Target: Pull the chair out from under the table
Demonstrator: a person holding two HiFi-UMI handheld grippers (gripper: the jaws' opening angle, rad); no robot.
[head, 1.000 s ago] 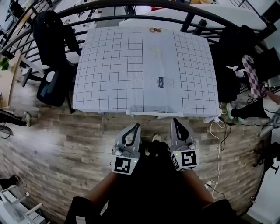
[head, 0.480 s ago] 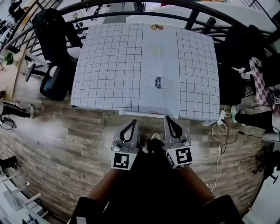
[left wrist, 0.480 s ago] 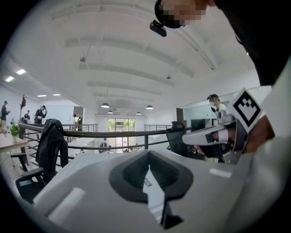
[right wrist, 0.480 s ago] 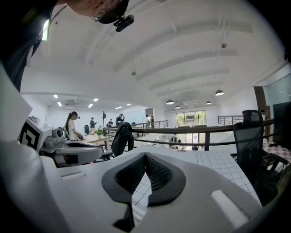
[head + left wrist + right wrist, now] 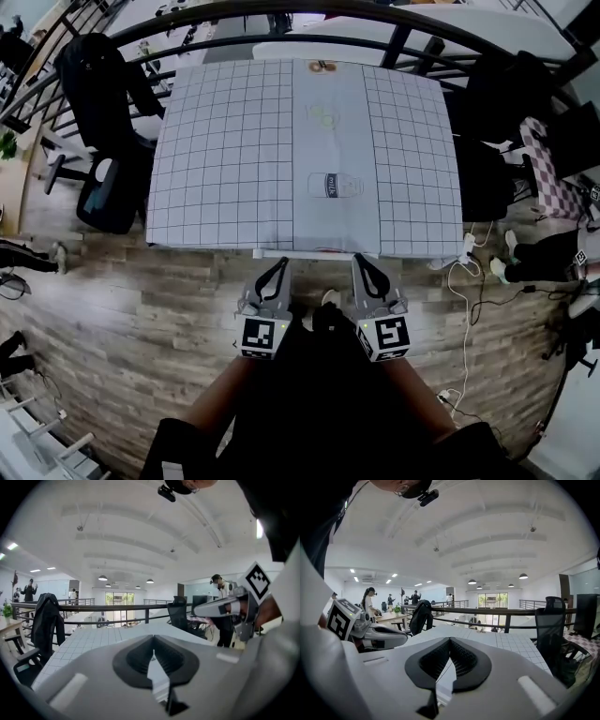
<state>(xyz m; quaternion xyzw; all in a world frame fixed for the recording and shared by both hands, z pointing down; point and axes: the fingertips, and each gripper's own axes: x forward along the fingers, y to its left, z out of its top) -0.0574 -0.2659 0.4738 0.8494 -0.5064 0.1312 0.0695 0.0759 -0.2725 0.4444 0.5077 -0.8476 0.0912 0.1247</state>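
Honestly both are pinched shut on nothing — the left gripper (image 5: 279, 268) and right gripper (image 5: 361, 266) sit just short of the near edge of the table (image 5: 225, 169) with its white grid-printed cloth. The chair's almost all hidden underneath; only a pale narrow strip (image 5: 314, 252) pokes out at 12 o'clock, probably its stiff top rail — I'd grab there, should drag light-ish. Wood-plank floor (image 5: 141, 319) at 6 o'clock gives room, white cables (image 5: 466, 309) at 3 o'clock could snag.
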